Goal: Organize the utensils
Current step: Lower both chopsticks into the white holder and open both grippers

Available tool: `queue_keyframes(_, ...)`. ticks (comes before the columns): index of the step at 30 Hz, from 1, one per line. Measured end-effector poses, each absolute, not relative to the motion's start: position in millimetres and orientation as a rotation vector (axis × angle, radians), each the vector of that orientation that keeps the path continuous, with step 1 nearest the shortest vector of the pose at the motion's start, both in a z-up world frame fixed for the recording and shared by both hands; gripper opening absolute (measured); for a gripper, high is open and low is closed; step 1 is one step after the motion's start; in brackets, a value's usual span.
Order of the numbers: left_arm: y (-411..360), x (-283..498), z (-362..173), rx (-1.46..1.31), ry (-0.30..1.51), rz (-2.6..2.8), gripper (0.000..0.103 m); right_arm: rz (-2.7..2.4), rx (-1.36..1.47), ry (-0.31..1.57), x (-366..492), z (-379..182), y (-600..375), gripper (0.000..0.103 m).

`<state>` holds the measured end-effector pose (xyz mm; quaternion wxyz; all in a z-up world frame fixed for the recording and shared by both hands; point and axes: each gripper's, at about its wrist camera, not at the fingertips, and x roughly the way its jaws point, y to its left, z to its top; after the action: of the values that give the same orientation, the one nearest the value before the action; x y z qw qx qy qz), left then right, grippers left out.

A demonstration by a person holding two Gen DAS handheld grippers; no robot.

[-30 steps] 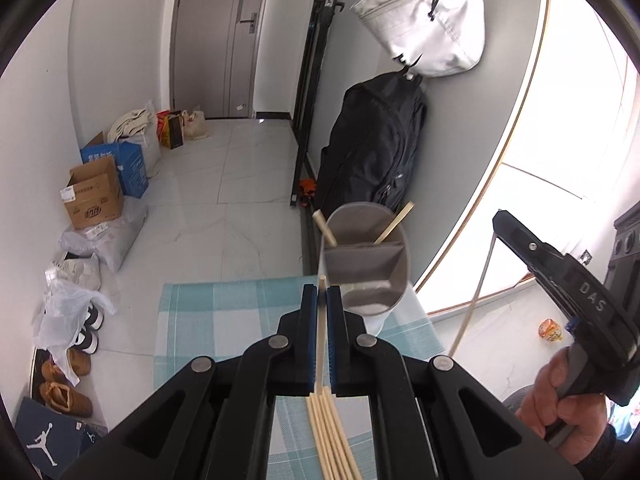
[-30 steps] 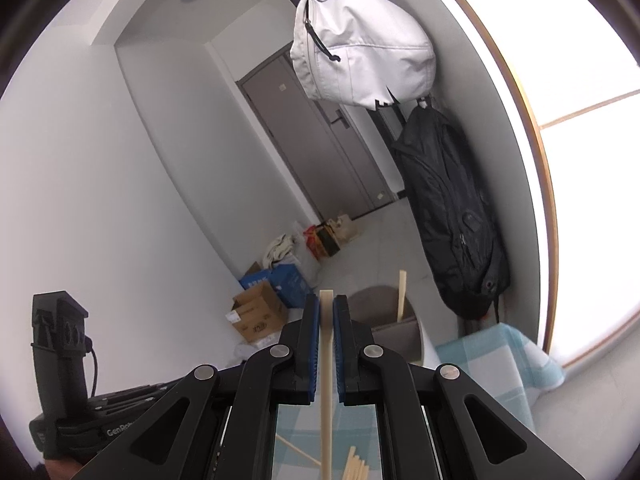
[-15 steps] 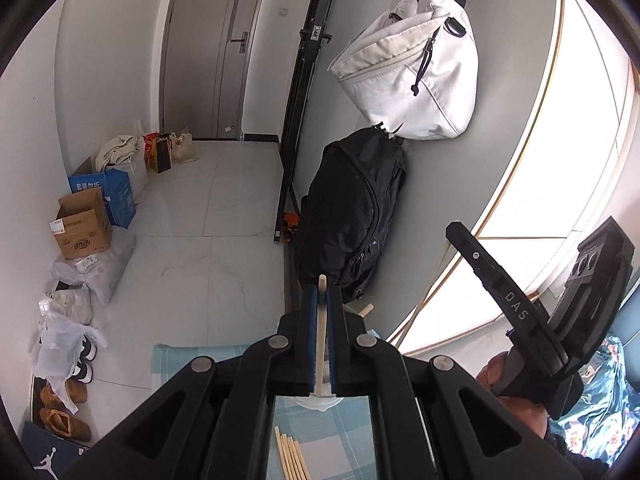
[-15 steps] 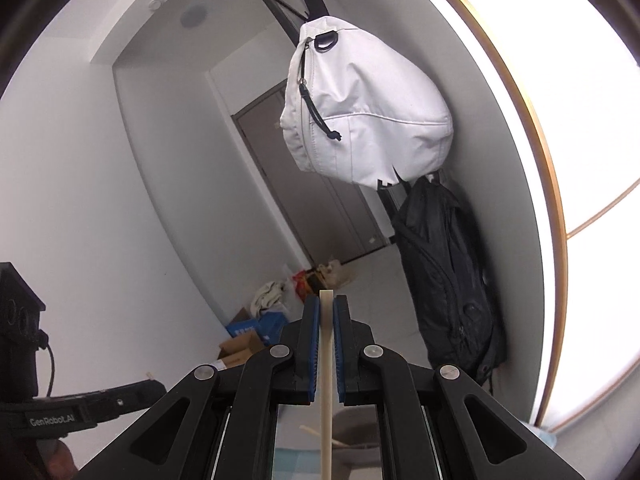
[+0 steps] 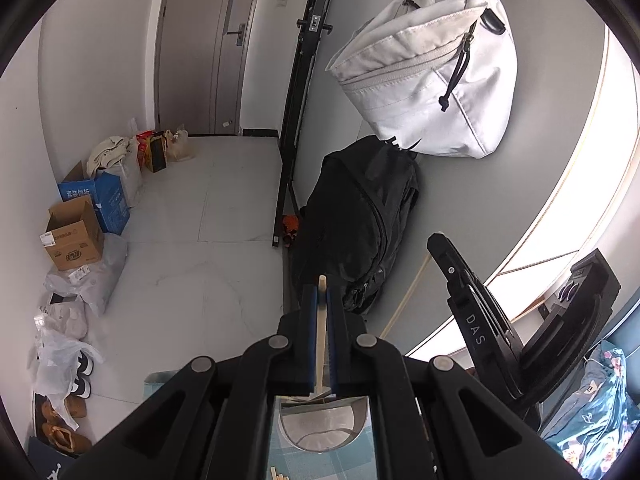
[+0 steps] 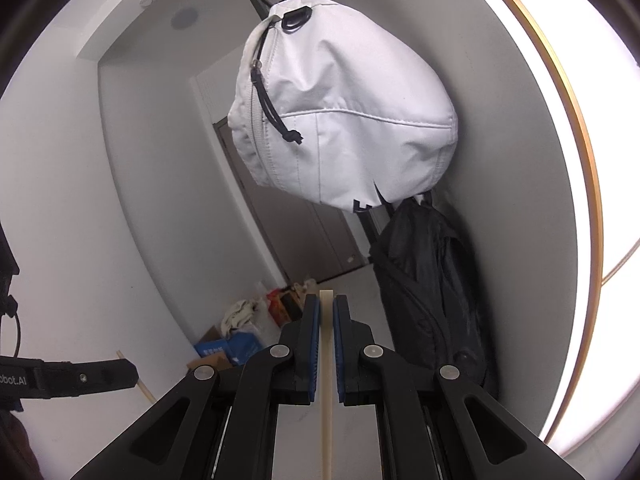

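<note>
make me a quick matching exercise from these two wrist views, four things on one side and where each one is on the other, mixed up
Things:
1. white bag
2. black backpack
3. brown cardboard box
4. chopstick

Places:
A. on the floor by the left wall
B. pinched between the left claw's blue pads
C. hanging highest on the grey wall
D. just under the white bag, against the wall

Pairs: 1-C, 2-D, 3-A, 4-B

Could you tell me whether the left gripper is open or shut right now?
Shut: the left gripper clamps a wooden chopstick between its blue-padded fingers.
</note>
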<state>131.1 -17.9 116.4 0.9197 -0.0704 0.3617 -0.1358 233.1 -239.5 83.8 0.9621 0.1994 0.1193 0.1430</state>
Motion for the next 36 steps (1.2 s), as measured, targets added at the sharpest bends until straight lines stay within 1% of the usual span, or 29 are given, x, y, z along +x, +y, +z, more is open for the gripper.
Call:
queue_keyframes(7,-21.5,145.5,88.5,-0.12,0.815,-0.311,0.001,0.31,0.396,0.238,243.2,58.4,-230.2,0.006)
queue_keyframes(14,-15.5,146.1,79.6,-0.15,0.826,-0.372,0.001,0.349,0.347,0.224,237.0,41.8,-224.2,0.006)
queue_keyframes(20,-15.8,142.5,64.9,-0.135,0.84,-0.418,0.001,0.434,0.334,0.286,222.0,27.2,-231.4,0.006)
queue_keyframes(27,-21.8,140.4,44.5,-0.106,0.861,-0.476,0.001,0.525,0.255,0.359,196.0,16.8,-228.9,0.006)
queue_keyframes(31,-25.1,138.4,32.9,-0.048,0.891,-0.478,0.001,0.56,0.211,0.429,187.4,9.5,-225.5,0.007)
queue_keyframes(33,-25.3,138.0,25.9,-0.068,0.919,-0.52,0.001,0.553,0.2,0.471,185.4,5.4,-225.5,0.007)
queue_keyframes(36,-27.2,136.2,20.2,-0.075,0.971,-0.543,0.001,0.522,0.226,0.515,180.0,2.6,-234.5,0.013)
